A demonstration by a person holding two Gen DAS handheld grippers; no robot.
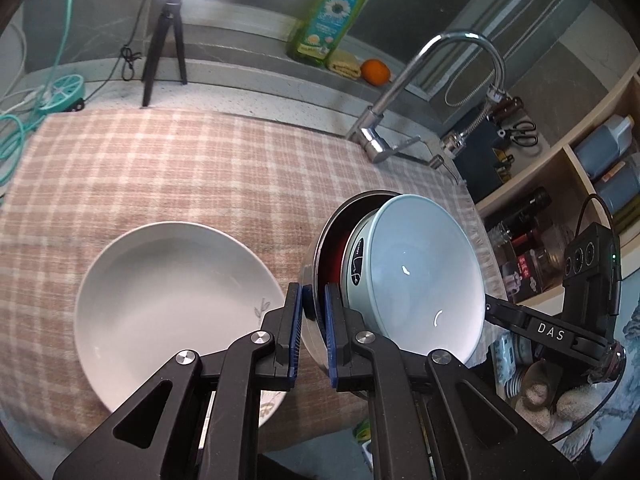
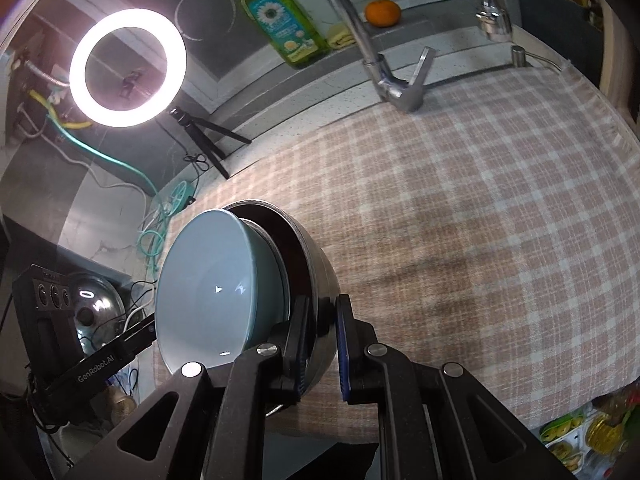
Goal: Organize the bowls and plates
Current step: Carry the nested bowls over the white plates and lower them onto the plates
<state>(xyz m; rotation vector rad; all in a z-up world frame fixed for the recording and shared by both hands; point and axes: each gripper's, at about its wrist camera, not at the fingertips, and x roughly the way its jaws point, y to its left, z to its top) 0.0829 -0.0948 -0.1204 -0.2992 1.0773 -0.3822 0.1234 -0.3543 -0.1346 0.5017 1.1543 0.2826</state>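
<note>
A stack of nested bowls is held up on edge between both grippers. The outer one is a steel bowl (image 1: 316, 248) (image 2: 320, 264) with a dark red inside. A pale blue-grey bowl (image 1: 420, 276) (image 2: 204, 288) sits in it. My left gripper (image 1: 314, 312) is shut on the steel bowl's rim. My right gripper (image 2: 322, 332) is shut on the same rim from the opposite side. A white plate (image 1: 168, 300) with a small leaf motif lies flat on the checked cloth, left of my left gripper.
A pink checked cloth (image 2: 460, 220) covers the counter. At the back stand a chrome faucet (image 1: 400, 92), a green soap bottle (image 1: 328, 16), an orange (image 1: 375, 71) and a ring light on a tripod (image 2: 128, 68). Shelves with bottles (image 1: 592, 168) are at the right.
</note>
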